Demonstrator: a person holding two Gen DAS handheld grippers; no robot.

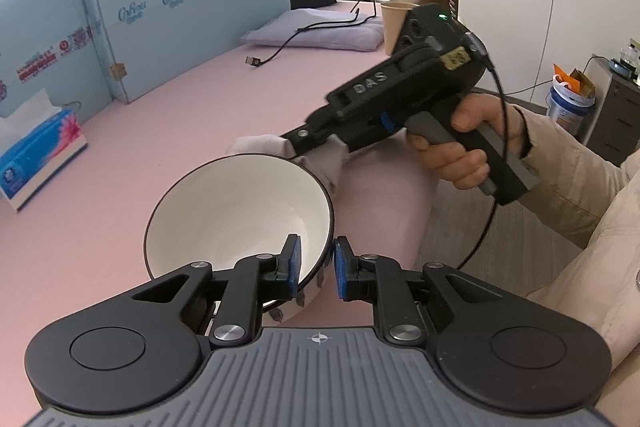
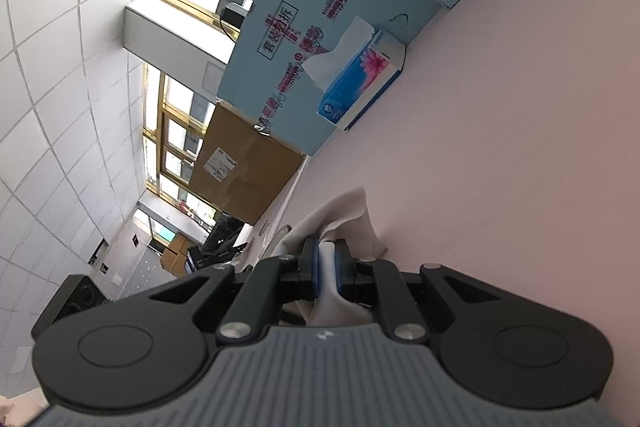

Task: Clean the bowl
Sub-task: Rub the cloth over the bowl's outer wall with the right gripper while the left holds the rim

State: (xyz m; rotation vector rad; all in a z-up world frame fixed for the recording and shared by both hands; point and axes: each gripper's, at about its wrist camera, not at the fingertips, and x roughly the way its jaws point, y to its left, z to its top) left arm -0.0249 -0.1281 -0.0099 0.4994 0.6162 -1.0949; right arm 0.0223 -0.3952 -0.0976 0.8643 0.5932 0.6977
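the left gripper (image 1: 316, 267) is clamped on the near rim of a white bowl (image 1: 240, 211), held tilted above the pink bench (image 1: 160, 115). the right gripper (image 2: 325, 267) is closed tight on a white cloth (image 2: 348, 215), just beyond the bowl's far rim. a tissue box (image 1: 40, 155) sits far left.

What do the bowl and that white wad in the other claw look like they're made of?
The bowl looks like glazed ceramic: a smooth, glossy white inside with a thin dark rim, though hard plastic can't be ruled out. The left claw grips its wall. The white wad pinched in the right claw looks like soft tissue paper or thin cloth: matte, creased and limp.
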